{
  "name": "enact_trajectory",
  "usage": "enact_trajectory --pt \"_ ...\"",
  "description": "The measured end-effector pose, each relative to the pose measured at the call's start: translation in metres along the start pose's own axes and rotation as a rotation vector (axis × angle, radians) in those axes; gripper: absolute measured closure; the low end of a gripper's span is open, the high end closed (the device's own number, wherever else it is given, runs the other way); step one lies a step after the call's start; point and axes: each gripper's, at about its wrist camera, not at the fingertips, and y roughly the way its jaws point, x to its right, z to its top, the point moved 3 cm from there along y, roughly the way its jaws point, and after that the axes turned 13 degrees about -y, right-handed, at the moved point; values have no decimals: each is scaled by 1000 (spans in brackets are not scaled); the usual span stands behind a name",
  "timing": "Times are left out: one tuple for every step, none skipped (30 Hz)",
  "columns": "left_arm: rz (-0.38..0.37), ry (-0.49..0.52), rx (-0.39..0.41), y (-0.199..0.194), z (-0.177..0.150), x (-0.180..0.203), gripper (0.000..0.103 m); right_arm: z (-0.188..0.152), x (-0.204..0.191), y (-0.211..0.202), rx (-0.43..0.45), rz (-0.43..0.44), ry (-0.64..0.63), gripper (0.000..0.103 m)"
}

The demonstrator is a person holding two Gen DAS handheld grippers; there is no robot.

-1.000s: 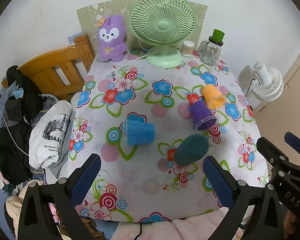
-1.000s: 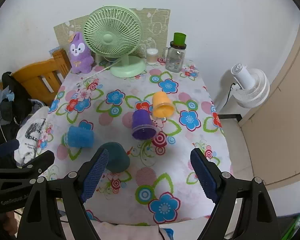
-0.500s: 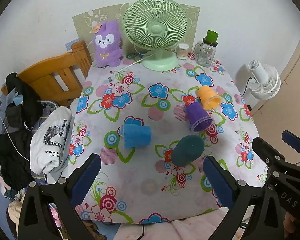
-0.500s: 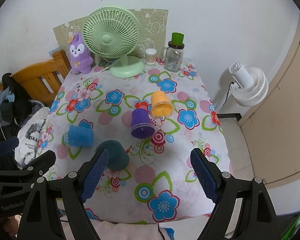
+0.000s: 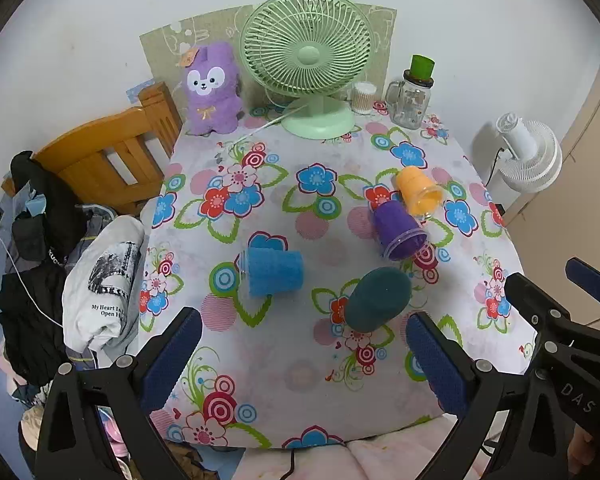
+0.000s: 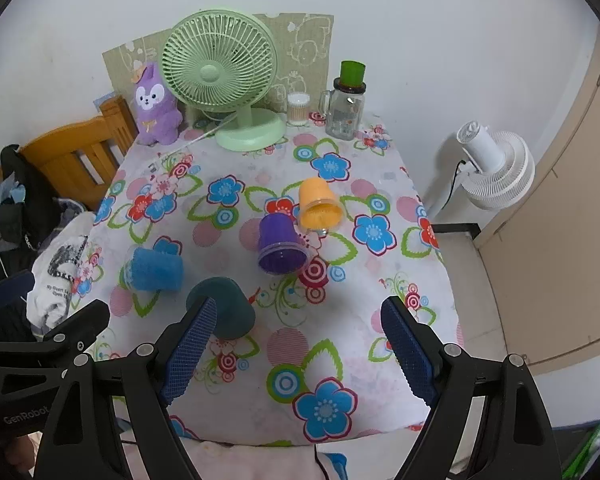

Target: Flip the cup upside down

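Observation:
Several cups lie on their sides on the floral tablecloth (image 5: 300,368): a blue cup (image 5: 274,272) (image 6: 154,269), a dark teal cup (image 5: 376,300) (image 6: 228,306), a purple cup (image 5: 398,230) (image 6: 280,244) and an orange cup (image 5: 418,192) (image 6: 319,204). My left gripper (image 5: 304,364) is open and empty above the table's near edge, short of the blue and teal cups. My right gripper (image 6: 300,352) is open and empty, its left finger in front of the teal cup.
At the back stand a green desk fan (image 5: 308,68), a purple plush toy (image 5: 212,88), a small jar (image 5: 363,98) and a glass mug-jar with green lid (image 5: 414,94). A wooden chair with clothes (image 5: 100,164) is left; a white floor fan (image 5: 524,152) is right.
Both grippers have pulled back and risen a little, so the table and cups look slightly smaller and farther. The cups have not moved. Both grippers stay open.

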Motion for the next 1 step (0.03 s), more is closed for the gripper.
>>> enact_trajectory --pt "0 1 -3 1 0 0 0 0 0 1 -2 1 1 17"
